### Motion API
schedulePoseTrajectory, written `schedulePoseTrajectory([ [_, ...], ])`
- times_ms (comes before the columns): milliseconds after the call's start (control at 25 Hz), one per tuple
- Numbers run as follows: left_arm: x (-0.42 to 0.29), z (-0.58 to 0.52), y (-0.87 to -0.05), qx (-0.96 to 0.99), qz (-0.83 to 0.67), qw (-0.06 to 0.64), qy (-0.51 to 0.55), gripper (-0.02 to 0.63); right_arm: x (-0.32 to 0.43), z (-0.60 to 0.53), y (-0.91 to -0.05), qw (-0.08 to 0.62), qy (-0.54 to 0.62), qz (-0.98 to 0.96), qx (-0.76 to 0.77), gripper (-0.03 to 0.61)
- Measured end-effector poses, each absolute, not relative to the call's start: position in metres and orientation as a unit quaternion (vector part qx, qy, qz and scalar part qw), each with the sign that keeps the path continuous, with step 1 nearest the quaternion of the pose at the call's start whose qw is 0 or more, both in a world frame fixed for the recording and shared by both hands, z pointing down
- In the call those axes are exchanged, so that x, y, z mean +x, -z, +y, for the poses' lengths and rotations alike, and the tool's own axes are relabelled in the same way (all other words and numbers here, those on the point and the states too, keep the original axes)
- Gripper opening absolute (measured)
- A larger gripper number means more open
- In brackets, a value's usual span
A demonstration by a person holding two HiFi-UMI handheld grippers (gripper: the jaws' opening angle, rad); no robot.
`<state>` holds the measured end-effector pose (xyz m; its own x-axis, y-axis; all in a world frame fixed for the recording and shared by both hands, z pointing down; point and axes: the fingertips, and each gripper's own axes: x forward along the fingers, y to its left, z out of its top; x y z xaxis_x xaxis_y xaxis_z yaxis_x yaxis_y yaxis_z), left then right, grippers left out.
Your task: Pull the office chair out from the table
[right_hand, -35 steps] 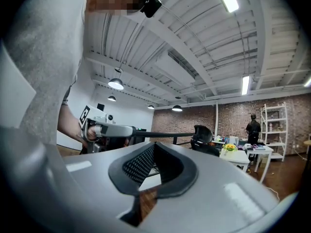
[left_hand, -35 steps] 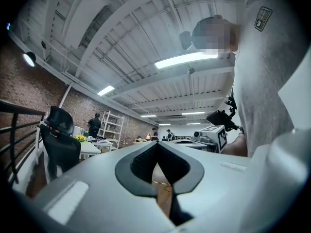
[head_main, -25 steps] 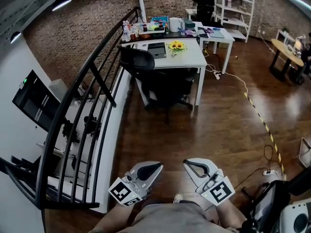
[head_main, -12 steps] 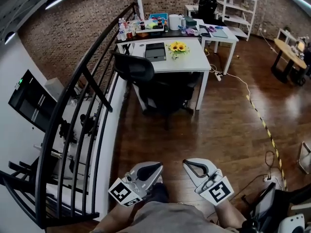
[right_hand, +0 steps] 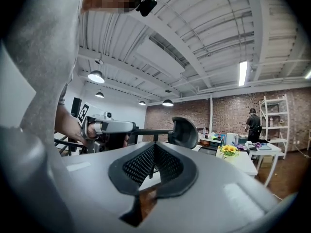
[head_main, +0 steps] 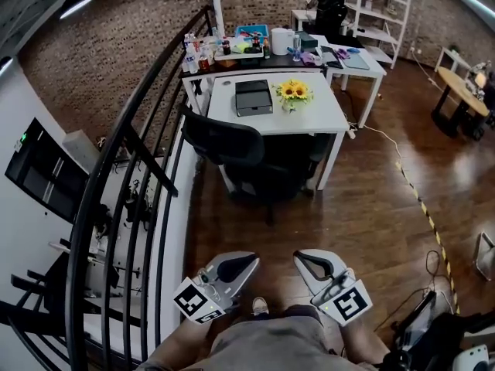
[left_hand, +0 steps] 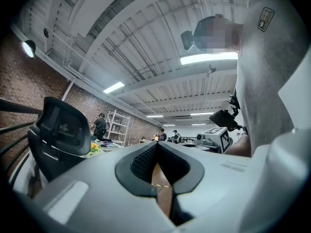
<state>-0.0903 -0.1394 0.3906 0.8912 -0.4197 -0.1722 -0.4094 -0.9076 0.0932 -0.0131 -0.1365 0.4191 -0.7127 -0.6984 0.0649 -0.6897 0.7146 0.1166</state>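
Observation:
A black office chair stands tucked under the near left side of a white table, its backrest toward me. Both grippers are held low in front of my body, well short of the chair and apart from it. In the head view my left gripper is shut with nothing in it, and my right gripper is shut and empty too. The left gripper view has the chair's back at the left, beyond the closed left gripper. The right gripper view shows the chair's back past the closed right gripper.
A black railing runs along the left, with a drop to a lower level behind it. On the table lie a black box and sunflowers. A cluttered second table, a person, and floor tape are farther off.
I have walked toward the table: chair and table now look larger and nearer. Both grippers keep their place before my body and stay shut.

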Motion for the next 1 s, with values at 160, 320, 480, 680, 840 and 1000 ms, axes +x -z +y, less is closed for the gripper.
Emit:
schedulePoseTrajectory([
  [160, -0.101, -0.181, -0.395, 0.973, -0.21, 0.035, 0.091, -0.014, -0.023, -0.179, -0.419, 0.049, 0.041, -0.922, 0.382, 0.006],
  [320, -0.103, -0.223, -0.395, 0.973, -0.209, 0.039, 0.088, -0.014, -0.022, -0.222, -0.419, 0.052, 0.034, -0.92, 0.387, 0.006],
  [480, -0.105, -0.277, -0.399, 0.97, -0.227, 0.038, 0.084, -0.014, -0.017, -0.279, -0.421, 0.053, 0.035, -0.923, 0.381, 0.006],
  [680, -0.105, -0.338, -0.398, 0.961, -0.265, 0.039, 0.071, -0.014, -0.011, -0.351, -0.417, 0.058, 0.029, -0.933, 0.355, 0.006],
  [840, -0.105, -0.37, -0.397, 0.95, -0.302, 0.036, 0.067, -0.014, -0.014, -0.397, -0.416, 0.055, 0.028, -0.945, 0.322, 0.006],
  [1000, -0.105, -0.396, -0.399, 0.941, -0.329, 0.033, 0.072, -0.014, -0.024, -0.433, -0.421, 0.056, 0.031, -0.958, 0.281, 0.059],
])
